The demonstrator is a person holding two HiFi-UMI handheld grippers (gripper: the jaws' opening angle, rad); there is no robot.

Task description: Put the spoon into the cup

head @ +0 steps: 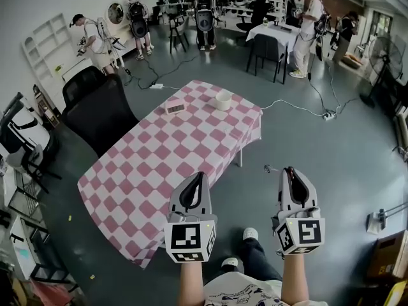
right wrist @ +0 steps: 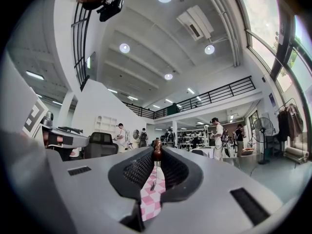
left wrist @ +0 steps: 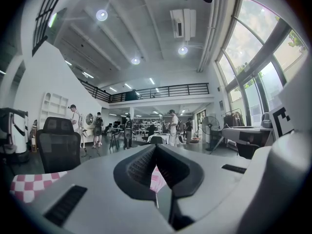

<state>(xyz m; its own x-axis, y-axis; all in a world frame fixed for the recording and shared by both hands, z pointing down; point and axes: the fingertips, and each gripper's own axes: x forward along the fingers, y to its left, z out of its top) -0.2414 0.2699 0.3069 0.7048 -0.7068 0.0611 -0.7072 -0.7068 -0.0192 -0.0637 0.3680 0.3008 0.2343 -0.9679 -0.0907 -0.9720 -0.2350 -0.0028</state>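
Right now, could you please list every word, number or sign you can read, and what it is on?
No legible text in any view.
Marker cubes: square black-and-white patterns only, no letters.
Small white device on the table: too small to read.
Shirt print: too blurred to read.

Table [head: 159, 164], pink-white checked cloth; white cup [head: 222, 100] near far end, small white box [head: 174, 108] near left edge.
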